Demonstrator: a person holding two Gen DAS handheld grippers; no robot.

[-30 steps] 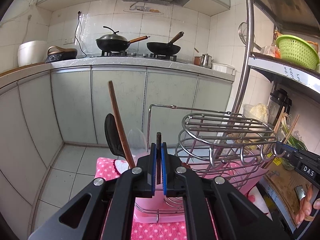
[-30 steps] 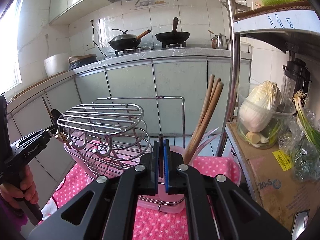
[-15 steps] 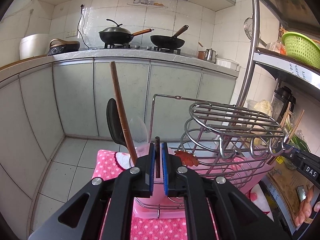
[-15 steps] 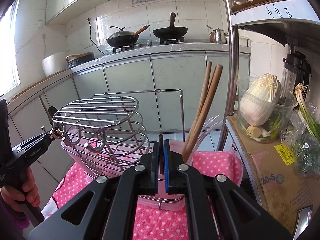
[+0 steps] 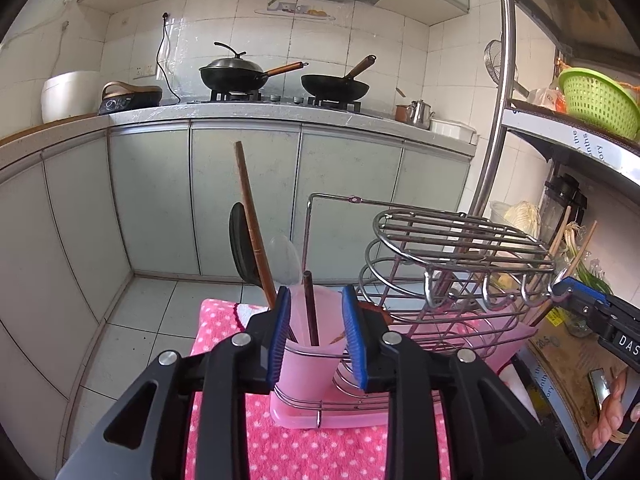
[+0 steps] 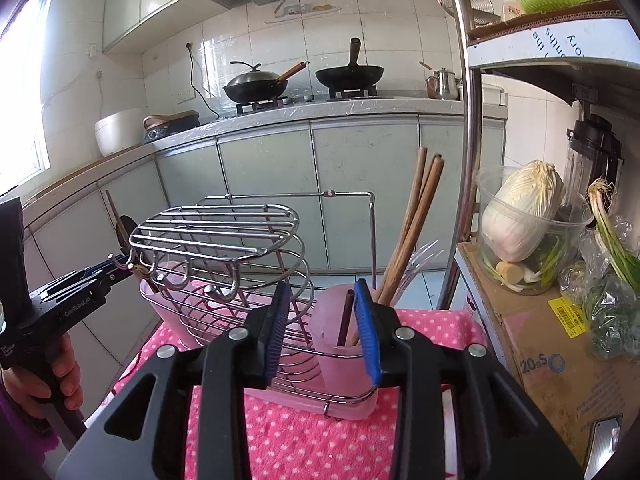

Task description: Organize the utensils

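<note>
My left gripper (image 5: pixel 315 322) is open above a pink utensil cup (image 5: pixel 306 350) at the left end of the wire dish rack (image 5: pixel 452 256). A dark chopstick (image 5: pixel 310 306) stands free in that cup beside a black ladle (image 5: pixel 240 248) and a long wooden handle (image 5: pixel 252 220). My right gripper (image 6: pixel 322 322) is open over the other pink cup (image 6: pixel 340 336) at the rack's right end (image 6: pixel 224 236). A dark chopstick (image 6: pixel 345 318) stands in it with long wooden chopsticks (image 6: pixel 416 220).
The rack sits in a pink tray (image 5: pixel 320 416) on a pink dotted towel (image 6: pixel 304 440). A metal shelf post (image 6: pixel 464 120) rises at the right, with a cabbage tub (image 6: pixel 528 220) on a cardboard box (image 6: pixel 552 344). Cabinets and a stove with woks (image 5: pixel 288 80) lie behind.
Both grippers were shut on a dark chopstick each; both have opened and the chopsticks now stand free in the pink cups. Both grippers also dropped slightly toward the cups.
</note>
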